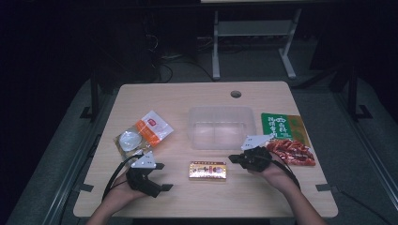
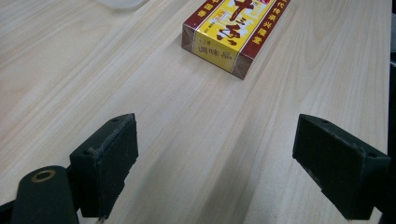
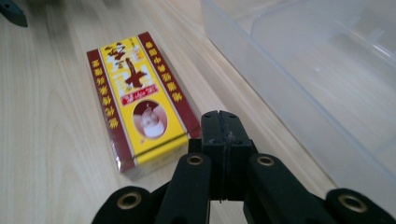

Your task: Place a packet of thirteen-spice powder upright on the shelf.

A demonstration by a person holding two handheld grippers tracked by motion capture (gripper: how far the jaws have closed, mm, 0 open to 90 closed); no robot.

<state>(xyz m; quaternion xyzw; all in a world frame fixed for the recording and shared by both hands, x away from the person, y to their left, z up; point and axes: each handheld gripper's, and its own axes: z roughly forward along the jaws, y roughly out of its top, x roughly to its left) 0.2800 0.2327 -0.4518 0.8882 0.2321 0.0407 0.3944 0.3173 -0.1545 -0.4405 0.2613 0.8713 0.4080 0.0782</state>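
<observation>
A yellow and dark red box (image 1: 208, 170) (image 2: 233, 29) (image 3: 135, 95) lies flat on the wooden table (image 1: 187, 98) near its front edge. My left gripper (image 1: 159, 176) (image 2: 217, 163) rests left of the box, open, with bare table between its jaws. My right gripper (image 1: 233, 159) (image 3: 220, 128) sits just right of the box, shut with nothing in it, its tips close to the box's near corner. A clear plastic tub (image 1: 221, 127) (image 3: 317, 70) stands empty behind the box.
A white and orange packet (image 1: 143, 133) lies at the left. A green packet (image 1: 281, 125) and a red snack bag (image 1: 293, 151) lie at the right, beside my right hand. A round cable hole (image 1: 235, 93) is near the table's far edge.
</observation>
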